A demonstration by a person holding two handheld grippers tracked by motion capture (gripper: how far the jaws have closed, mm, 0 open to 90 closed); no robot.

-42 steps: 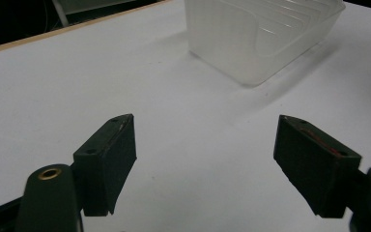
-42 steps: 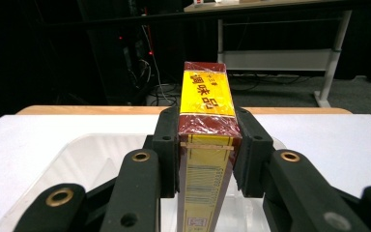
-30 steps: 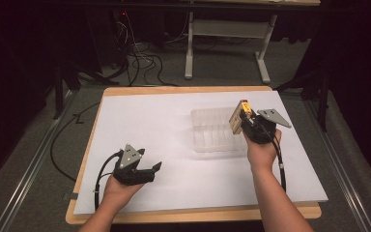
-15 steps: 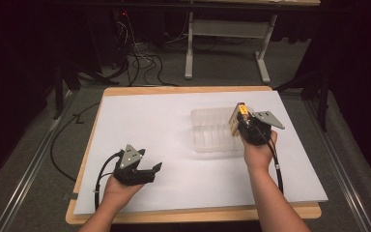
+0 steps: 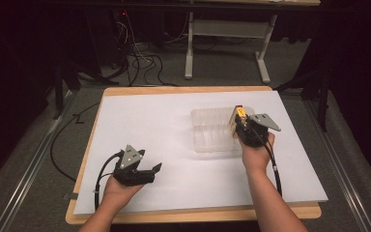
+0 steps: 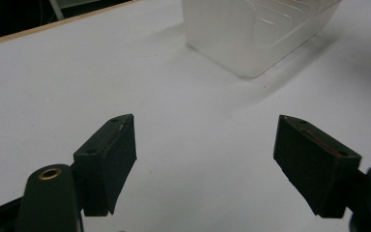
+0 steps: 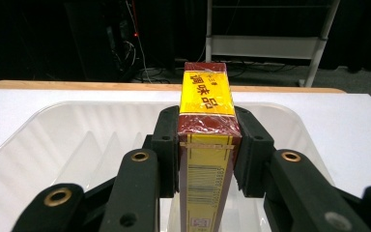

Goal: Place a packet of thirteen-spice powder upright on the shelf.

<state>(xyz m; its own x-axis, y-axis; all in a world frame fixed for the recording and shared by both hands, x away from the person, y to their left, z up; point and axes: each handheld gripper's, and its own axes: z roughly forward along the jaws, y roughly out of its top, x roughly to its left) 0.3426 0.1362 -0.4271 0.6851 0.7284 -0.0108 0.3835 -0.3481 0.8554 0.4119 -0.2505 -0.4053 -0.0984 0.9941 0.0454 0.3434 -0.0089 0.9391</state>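
A small yellow-and-red box with Chinese print and a barcode stands upright between the pads of my right gripper, which is shut on it. In the high view this gripper holds the box over the right end of a clear plastic tray. The tray's ribbed inside lies just below and beyond the box. My left gripper rests low near the front left of the table, jaws pointing right. Its jaws stand open with nothing between them, and the tray lies ahead of them.
A white sheet covers a wooden board. Cables trail from both grippers toward the front edge. Beyond the board are a dark floor with cables and a white table frame.
My right gripper with the box has shifted slightly down and toward the tray. The left gripper has stayed still.
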